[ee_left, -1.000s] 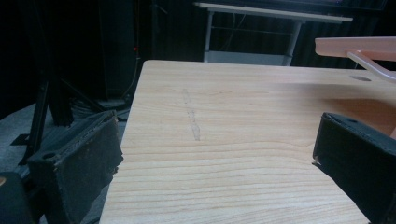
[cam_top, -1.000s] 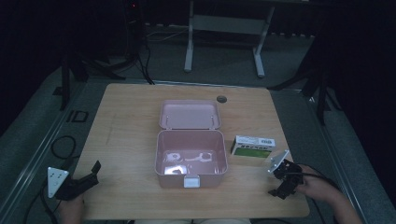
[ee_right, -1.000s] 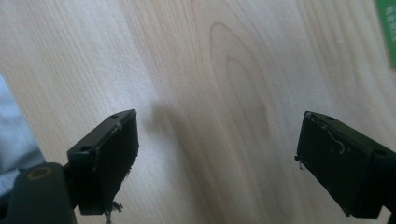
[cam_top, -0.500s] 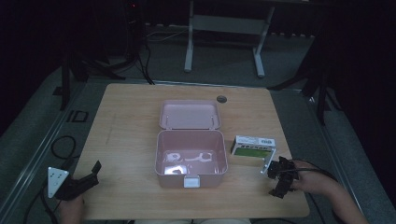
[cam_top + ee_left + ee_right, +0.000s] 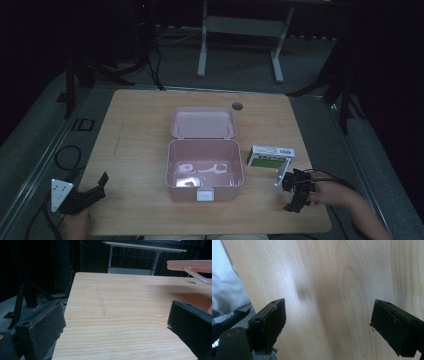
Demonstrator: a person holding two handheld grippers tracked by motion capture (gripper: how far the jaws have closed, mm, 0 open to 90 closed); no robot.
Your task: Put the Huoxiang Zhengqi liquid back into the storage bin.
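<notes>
A pink box stands open at the middle of the table, its lid laid back behind it. Pale items lie on its floor. A green and white carton rests just right of the box. My right gripper hovers near the front right, below the carton, held by a hand; in the right gripper view its jaws stand wide apart over bare wood, open. My left gripper waits at the front left corner, open, with nothing between its jaws.
The wooden table has a round cable hole behind the lid. The lid's pink edge juts in at the upper right of the left gripper view. Cables and stand legs lie on the dark floor around the table.
My right gripper has shifted slightly left, toward the box and carton. The left gripper has stayed put.
</notes>
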